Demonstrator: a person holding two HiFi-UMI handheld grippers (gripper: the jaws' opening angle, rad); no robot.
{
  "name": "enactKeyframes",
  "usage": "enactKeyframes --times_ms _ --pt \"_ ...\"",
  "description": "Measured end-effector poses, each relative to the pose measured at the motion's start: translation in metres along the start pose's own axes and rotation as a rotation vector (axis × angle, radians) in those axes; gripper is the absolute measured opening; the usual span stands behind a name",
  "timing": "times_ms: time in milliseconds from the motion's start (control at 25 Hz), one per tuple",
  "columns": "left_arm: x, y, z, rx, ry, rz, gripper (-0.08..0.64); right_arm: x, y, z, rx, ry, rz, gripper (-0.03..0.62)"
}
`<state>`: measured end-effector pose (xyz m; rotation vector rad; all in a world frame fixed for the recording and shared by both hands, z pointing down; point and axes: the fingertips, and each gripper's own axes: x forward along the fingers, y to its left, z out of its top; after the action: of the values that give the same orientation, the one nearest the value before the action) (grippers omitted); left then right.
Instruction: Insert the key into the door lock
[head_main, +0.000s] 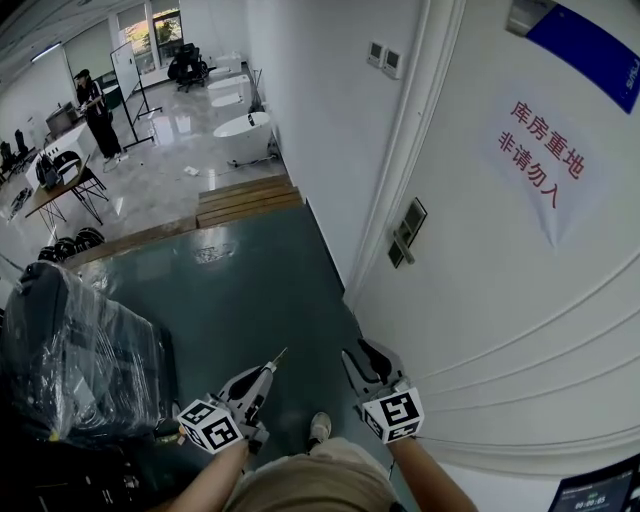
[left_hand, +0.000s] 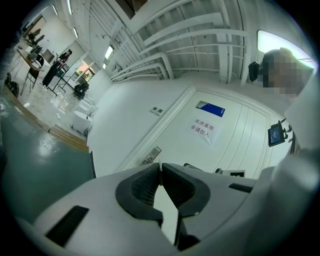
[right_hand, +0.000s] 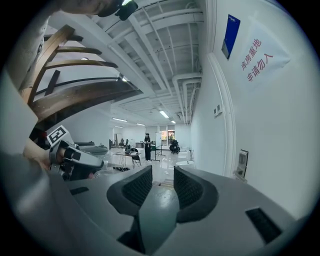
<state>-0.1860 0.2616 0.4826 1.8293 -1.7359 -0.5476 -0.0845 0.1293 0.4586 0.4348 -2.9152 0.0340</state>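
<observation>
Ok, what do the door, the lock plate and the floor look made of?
Door: white paint, matte, raised mouldings; wood or metal beneath, can't tell. Lock plate: grey, dull sheen, probably metal. Floor: dark green, glossy with reflections, likely a poured or painted coating.

Daylight from windows (head_main: 152, 30) at the upper left of the head view glares off the glossy pale floor (head_main: 170, 150); the white door (head_main: 480, 300) at right is evenly bright. Strip lights (right_hand: 163, 114) glow in the right gripper view. Both gripper views bend and darken at their rims, with soft foregrounds. The key (head_main: 278, 357) seems only a faint sliver.
</observation>
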Motion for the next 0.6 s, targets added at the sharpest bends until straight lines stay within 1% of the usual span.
enactKeyframes --times_ms 160,600 --pt "0.016 0.003 -0.005 -0.008 0.021 -0.004 0.029 0.006 -0.014 0.001 0.006 -0.005 -0.005 0.129" --pt "0.056 0.012 0.003 -0.016 0.036 -0.005 0.029 0.019 -0.051 -0.006 0.025 0.011 -0.015 0.129"
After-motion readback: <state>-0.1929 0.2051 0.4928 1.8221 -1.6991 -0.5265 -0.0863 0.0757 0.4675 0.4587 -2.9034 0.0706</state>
